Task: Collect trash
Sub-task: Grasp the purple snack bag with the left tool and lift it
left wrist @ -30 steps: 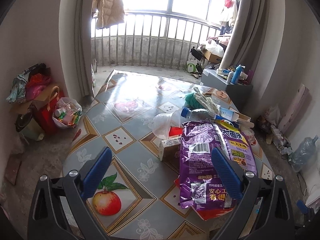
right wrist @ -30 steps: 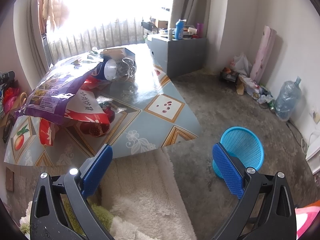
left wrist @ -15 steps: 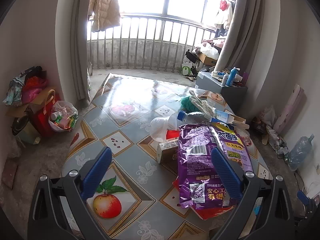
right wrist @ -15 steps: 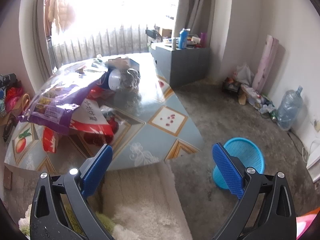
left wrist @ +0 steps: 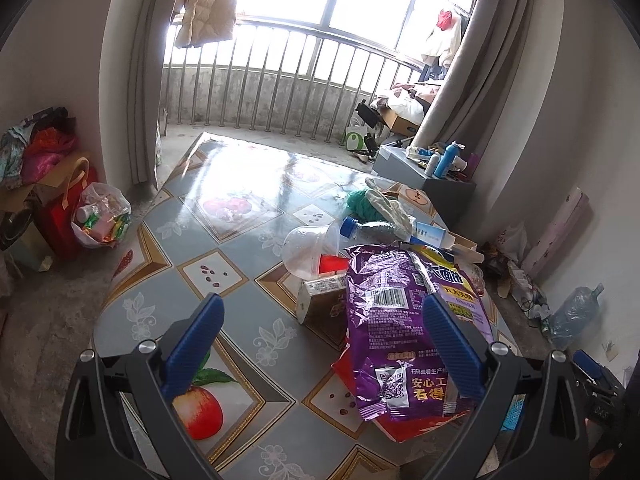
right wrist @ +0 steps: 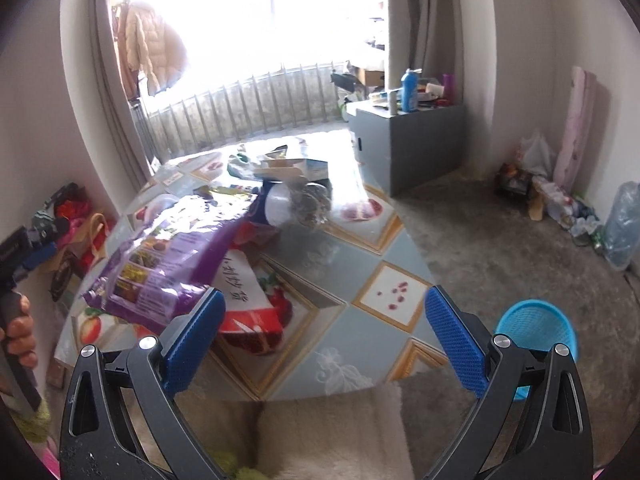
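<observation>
Trash lies piled on the patterned table: a purple snack bag over a red wrapper, a small carton, a clear plastic cup and a blue-capped bottle. In the right wrist view the purple bag and red wrapper lie at the table's left. A blue basket stands on the floor at right. My left gripper is open and empty above the table's near end. My right gripper is open and empty above the table's near edge.
A grey cabinet with bottles stands beyond the table. Bags sit on the floor at left. A large water jug and clutter line the right wall. A fluffy white rug lies below the right gripper.
Both grippers have lifted and tilted, so the views show more of the room. The right view has swung toward the table. Both stay open.
</observation>
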Demonstrator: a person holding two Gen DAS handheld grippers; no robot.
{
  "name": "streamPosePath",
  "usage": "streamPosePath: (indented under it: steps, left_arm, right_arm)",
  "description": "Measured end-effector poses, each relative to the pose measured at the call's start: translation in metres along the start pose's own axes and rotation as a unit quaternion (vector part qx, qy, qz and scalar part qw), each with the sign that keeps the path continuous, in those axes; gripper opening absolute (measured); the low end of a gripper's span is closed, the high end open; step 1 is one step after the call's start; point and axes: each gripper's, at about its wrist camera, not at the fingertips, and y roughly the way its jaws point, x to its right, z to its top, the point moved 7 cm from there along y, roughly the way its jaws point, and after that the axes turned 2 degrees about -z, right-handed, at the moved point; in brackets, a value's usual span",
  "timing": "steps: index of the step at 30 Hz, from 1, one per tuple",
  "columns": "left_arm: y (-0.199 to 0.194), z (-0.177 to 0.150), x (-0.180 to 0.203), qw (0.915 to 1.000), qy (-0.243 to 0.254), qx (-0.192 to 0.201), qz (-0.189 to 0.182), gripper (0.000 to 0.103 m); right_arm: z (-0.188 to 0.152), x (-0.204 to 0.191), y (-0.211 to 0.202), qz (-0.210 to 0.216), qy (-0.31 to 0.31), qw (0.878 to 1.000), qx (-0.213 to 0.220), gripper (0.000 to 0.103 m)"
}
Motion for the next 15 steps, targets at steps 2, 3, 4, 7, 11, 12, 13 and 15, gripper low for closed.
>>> streamPosePath:
  steps: [2,3,4,7,11,12,13,15]
  left_arm:
    - [0.005,-0.001,-0.003,0.9999,-0.009,-0.006,-0.012,0.092]
    - [0.009,-0.002,-0.005,0.9996,-0.015,-0.01,-0.02,0.09]
    - [0.012,-0.003,-0.006,0.9993,-0.021,-0.015,-0.028,0.088]
    - [0.024,-0.007,-0.009,0.9966,-0.048,-0.036,-0.058,0.077]
    - [0.04,-0.011,-0.012,0.9894,-0.084,-0.062,-0.1,0.064]
    - [0.044,-0.012,-0.013,0.9875,-0.092,-0.068,-0.108,0.061]
    - [0.049,-0.013,-0.016,0.9854,-0.101,-0.075,-0.114,0.059]
    - [0.057,-0.014,-0.021,0.9818,-0.116,-0.085,-0.124,0.053]
  right_arm:
    - [0.004,-0.006,0.004,0.009,0.0,1.0,-0.001,0.09]
    - [0.006,-0.009,0.005,0.014,-0.001,1.0,-0.001,0.089]
    - [0.009,-0.014,0.008,0.022,-0.004,1.0,-0.003,0.086]
    - [0.016,-0.028,0.014,0.041,-0.01,0.999,-0.006,0.078]
    - [0.024,-0.045,0.029,0.067,-0.016,0.997,-0.02,0.068]
    - [0.026,-0.048,0.033,0.074,-0.014,0.997,-0.024,0.066]
    - [0.028,-0.053,0.039,0.084,-0.01,0.996,-0.032,0.062]
    - [0.028,-0.056,0.044,0.099,-0.001,0.994,-0.044,0.059]
